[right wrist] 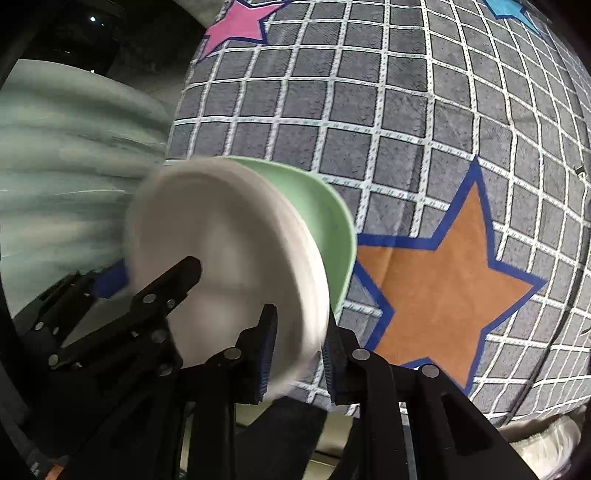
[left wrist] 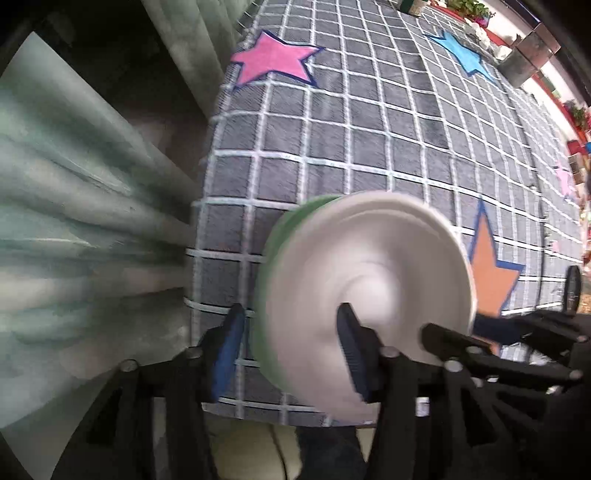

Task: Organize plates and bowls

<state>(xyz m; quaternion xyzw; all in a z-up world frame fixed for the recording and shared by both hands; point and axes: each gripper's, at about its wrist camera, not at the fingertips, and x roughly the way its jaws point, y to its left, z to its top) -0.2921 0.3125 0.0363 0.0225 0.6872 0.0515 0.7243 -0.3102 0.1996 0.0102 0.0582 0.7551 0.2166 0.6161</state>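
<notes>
White plate (left wrist: 369, 280) nested against green plate (left wrist: 269, 258), both on edge, faces toward left claw (left wrist: 291, 354); rims between both claws' parted pads, right claw (right wrist: 299, 354) too.

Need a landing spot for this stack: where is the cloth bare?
Bare checked cloth lies between the pink star, the orange star and the blue star. It is crowded near the cloth's edge, where both grippers flank the white plate and green plate.

L gripper (left wrist: 291, 350) open | astride white plate (left wrist: 369, 295) + green plate (left wrist: 269, 266) | checked rug (left wrist: 369, 129)
</notes>
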